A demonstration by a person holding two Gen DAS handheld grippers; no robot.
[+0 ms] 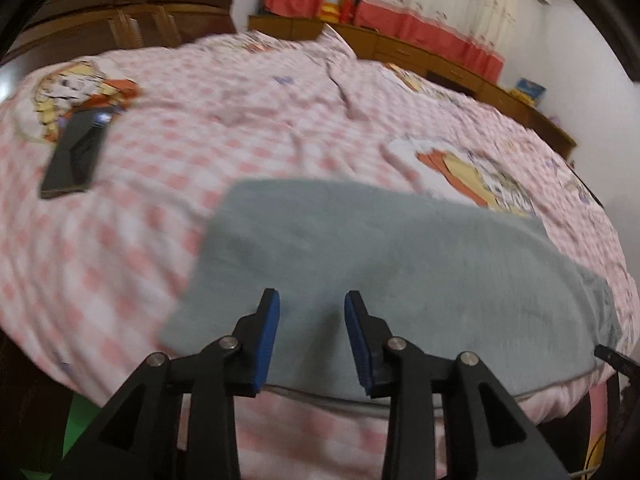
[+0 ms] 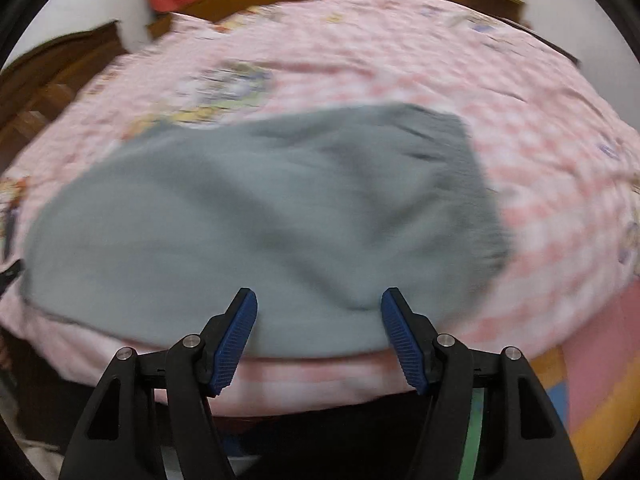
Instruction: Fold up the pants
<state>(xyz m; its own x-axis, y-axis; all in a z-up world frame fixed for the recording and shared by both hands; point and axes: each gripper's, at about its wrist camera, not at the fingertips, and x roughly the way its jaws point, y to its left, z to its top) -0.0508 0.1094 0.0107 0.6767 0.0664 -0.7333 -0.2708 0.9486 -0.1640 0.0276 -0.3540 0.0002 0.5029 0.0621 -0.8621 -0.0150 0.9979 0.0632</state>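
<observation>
Pants (image 1: 400,264), grey and soft, lie flat along the near edge of the bed (image 1: 240,128), on its pink checked cover. Both views are smeared by motion, so you cannot make out seams or how many layers are stacked. In the right wrist view the far end shows a ribbed band, probably the waistband; the left wrist view shows only a plain straight edge at its end.

Your left gripper (image 1: 312,300) hangs over the near hem with its jaws apart and nothing between the blue pads. Your right gripper (image 2: 319,296) has its jaws wider apart, also empty, above the cloth's near edge.

A dark phone (image 1: 74,154) lies on the cover well apart from the pants, seen clearly only from the left. Beyond the bed stand a wooden cabinet (image 1: 440,52) and red-hemmed curtains (image 1: 432,12).
</observation>
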